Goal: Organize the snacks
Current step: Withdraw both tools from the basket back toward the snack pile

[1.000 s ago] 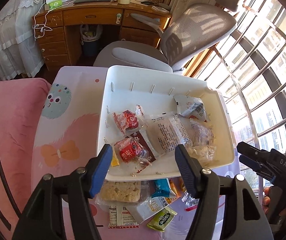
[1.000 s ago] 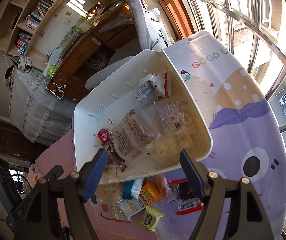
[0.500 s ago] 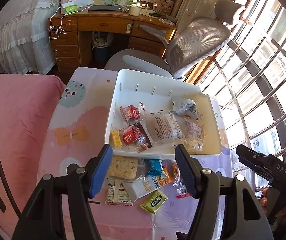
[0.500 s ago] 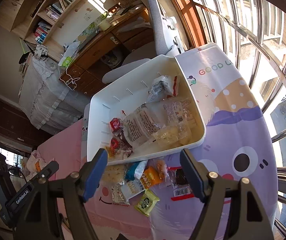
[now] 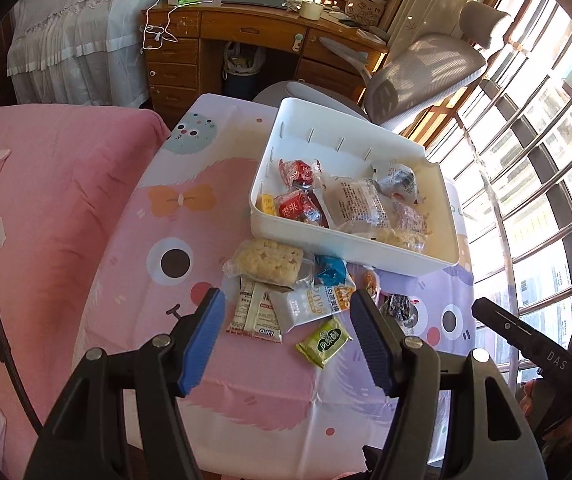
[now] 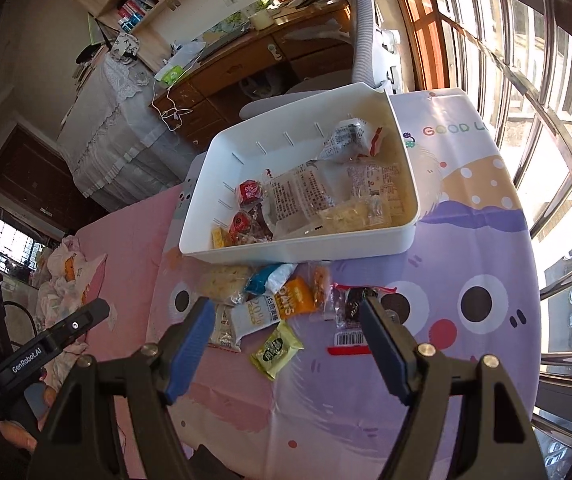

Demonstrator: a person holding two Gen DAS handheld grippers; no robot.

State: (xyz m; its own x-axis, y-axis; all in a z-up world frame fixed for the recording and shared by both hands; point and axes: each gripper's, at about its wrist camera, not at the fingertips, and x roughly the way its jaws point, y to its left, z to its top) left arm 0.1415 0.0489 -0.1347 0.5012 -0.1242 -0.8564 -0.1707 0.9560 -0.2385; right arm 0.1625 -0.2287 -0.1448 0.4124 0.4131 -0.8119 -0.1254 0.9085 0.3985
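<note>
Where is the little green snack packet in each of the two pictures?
Left wrist view: the green packet lies low in the middle, on the tablecloth between the left gripper's fingers.
Right wrist view: it lies low in the middle, between the right gripper's fingers.
Shared landmark: the white bin sits beyond it.

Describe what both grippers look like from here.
Left gripper: black angular frame, silver screws, ribbed blue pads, a black cable on its left side. Right gripper: same black frame and blue pads. Each one's side view shows white lettering, "GenRobot.AI" and "DAS".
</note>
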